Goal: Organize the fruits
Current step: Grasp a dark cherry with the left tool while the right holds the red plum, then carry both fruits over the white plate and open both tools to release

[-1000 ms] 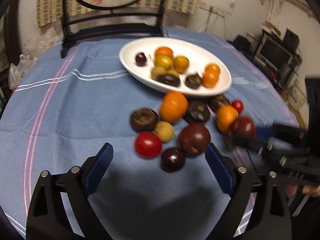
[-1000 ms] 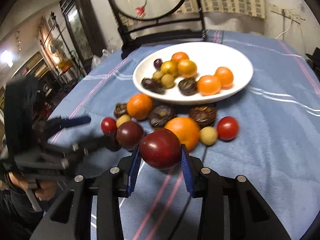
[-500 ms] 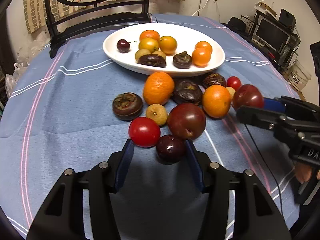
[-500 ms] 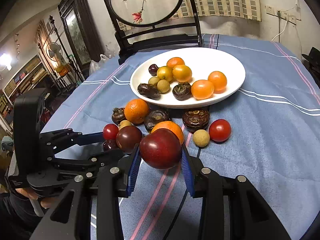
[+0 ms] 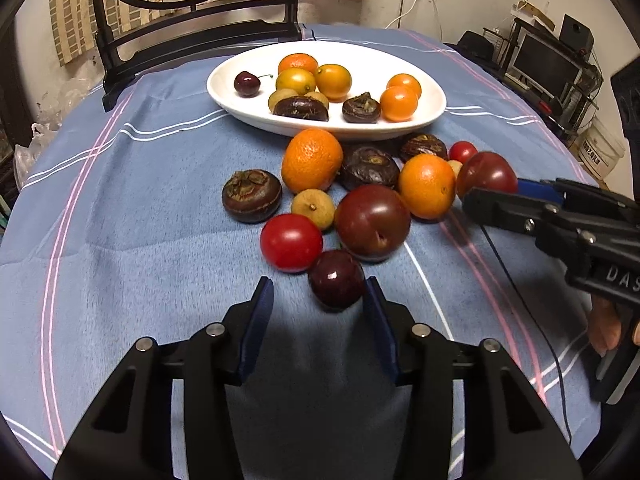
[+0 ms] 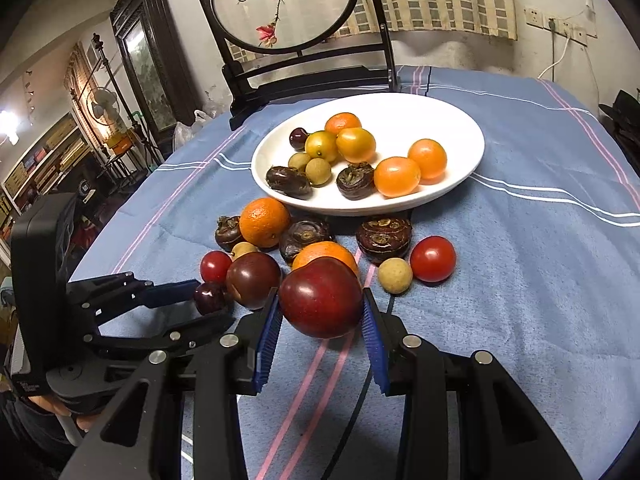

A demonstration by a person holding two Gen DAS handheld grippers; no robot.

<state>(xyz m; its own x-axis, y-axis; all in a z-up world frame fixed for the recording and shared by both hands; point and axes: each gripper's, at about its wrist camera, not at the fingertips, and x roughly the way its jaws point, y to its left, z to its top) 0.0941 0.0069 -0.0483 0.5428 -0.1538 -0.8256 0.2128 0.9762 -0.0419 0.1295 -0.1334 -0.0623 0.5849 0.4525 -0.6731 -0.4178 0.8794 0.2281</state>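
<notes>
A white oval plate holds several small fruits. More fruit lies on the blue cloth before it: oranges, dark water chestnuts, red tomatoes, a plum. My left gripper is open around a dark cherry; its right pad touches the cherry and the left pad stands apart. My right gripper is shut on a red plum, held just above the cloth.
A dark wooden chair with a round painted panel stands behind the table. The blue striped tablecloth has bare room at left and front. A thin black cable lies on the cloth at the right.
My left gripper moved forward and narrowed from wide open, so its fingers now flank the dark cherry. My right gripper kept hold of the red plum and hardly moved.
</notes>
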